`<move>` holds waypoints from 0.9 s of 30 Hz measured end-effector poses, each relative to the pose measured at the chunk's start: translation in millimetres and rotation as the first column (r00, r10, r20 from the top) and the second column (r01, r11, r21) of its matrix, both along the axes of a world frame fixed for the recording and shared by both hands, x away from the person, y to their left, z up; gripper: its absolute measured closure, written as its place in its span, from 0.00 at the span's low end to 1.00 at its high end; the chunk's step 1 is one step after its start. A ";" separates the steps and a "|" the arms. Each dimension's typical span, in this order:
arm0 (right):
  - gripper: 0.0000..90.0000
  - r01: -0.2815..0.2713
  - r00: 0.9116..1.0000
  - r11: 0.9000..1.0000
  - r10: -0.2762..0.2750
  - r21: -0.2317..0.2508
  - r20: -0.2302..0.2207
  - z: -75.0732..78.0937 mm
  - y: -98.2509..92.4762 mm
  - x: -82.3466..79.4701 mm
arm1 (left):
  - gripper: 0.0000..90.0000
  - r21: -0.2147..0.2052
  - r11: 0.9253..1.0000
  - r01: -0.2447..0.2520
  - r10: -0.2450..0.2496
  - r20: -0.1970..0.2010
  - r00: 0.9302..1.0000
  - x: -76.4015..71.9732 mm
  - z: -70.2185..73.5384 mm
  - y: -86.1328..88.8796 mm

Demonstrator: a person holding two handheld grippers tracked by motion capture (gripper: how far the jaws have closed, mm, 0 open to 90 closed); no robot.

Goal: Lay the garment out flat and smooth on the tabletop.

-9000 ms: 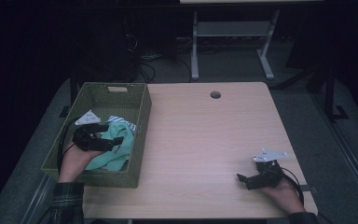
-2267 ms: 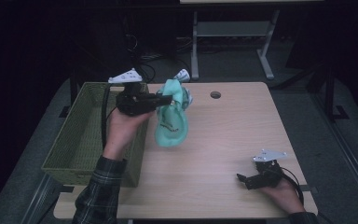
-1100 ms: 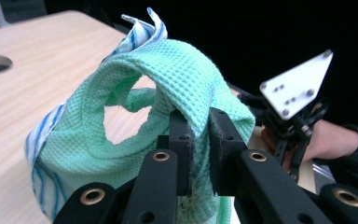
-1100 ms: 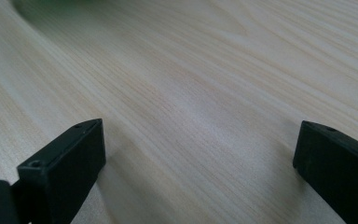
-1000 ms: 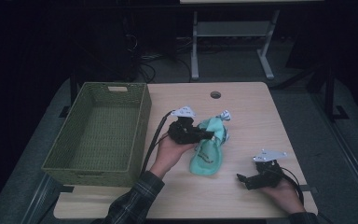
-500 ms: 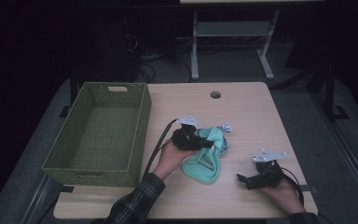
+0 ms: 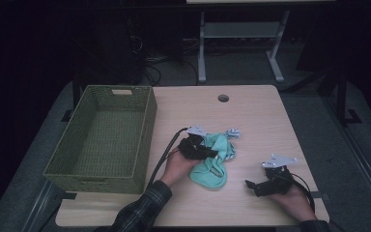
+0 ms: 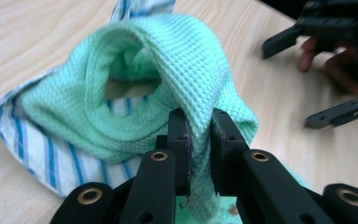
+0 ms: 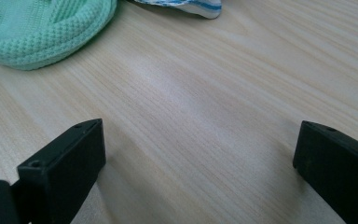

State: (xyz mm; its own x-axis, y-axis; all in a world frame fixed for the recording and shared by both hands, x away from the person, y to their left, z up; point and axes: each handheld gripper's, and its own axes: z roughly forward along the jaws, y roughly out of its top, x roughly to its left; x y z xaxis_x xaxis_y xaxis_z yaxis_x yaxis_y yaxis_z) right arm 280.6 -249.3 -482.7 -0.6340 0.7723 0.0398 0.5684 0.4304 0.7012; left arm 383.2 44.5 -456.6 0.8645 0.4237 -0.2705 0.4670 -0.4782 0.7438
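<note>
The green waffle-weave cloth (image 8: 200, 79) lies bunched on the wooden table (image 7: 251, 116), with a fold of it pinched between the jaws of your left gripper (image 8: 199, 140); the pads press on that fold from both sides, so the jaws stand narrow and are holding the cloth. Just under and behind the green cloth, on the far side from your gripper, sits a white cloth with blue stripes (image 8: 42, 149), touching it and poking out at its edges. In the high view the green bundle spreads out from your left gripper's tip toward your right gripper (image 7: 253, 186), which rests on the table near the cloth but apart from it. Its jaws stand wide, with bare wood between them. Well off to the other side of your left gripper, beyond its trailing cable (image 7: 166, 152), stands the green woven basket (image 7: 145, 125) at the table's left edge.
</note>
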 end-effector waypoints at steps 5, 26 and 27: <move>0.02 0.000 1.000 1.000 0.000 0.000 0.000 0.0 0.0 0.0 | 0.80 0.023 1.000 -0.011 0.011 0.004 1.000 0.1 -7.0 -1.2; 0.02 -0.003 1.000 1.000 0.003 -0.001 0.001 0.0 0.0 0.0 | 0.79 0.067 0.998 0.002 -0.010 0.112 0.994 -34.4 41.5 23.8; 0.02 -0.003 1.000 1.000 0.003 0.000 0.001 0.0 0.0 0.0 | 0.84 0.073 0.997 0.005 -0.013 0.097 0.995 -37.4 41.1 25.3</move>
State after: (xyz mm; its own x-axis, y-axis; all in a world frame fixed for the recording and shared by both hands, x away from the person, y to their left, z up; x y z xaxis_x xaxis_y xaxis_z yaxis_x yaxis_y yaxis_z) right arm 280.6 -249.2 -482.8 -0.6362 0.7705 0.0391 0.5664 0.4320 0.7018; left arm 345.8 69.7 -415.5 0.8890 0.4313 -0.1537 0.3897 -0.5367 0.7484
